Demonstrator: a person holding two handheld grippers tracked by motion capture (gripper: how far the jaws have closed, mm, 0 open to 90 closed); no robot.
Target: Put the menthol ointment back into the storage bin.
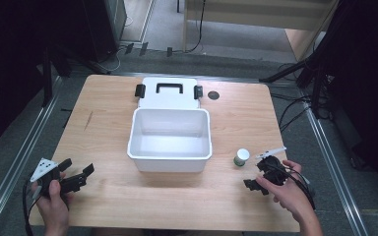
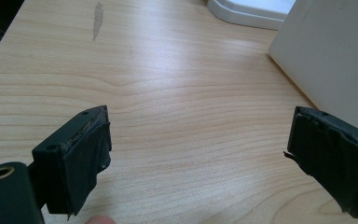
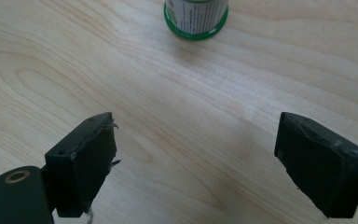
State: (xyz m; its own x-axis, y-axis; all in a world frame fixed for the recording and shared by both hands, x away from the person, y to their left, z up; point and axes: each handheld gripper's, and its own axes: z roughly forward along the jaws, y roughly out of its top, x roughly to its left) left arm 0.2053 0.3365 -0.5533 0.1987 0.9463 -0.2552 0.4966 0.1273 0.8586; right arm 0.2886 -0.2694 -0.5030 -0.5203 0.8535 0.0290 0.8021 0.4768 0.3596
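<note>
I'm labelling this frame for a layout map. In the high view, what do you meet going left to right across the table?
Left gripper → open white box → small green-based bottle → right gripper.

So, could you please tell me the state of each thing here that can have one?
white box: open, nothing visible inside.
lid: swung back behind the box, both latches undone.
small bottle: upright on the table, white cap on, not held.
left claw: open, holding nothing, near the box's left side.
right claw: open, holding nothing, pointing at the small bottle.
</note>
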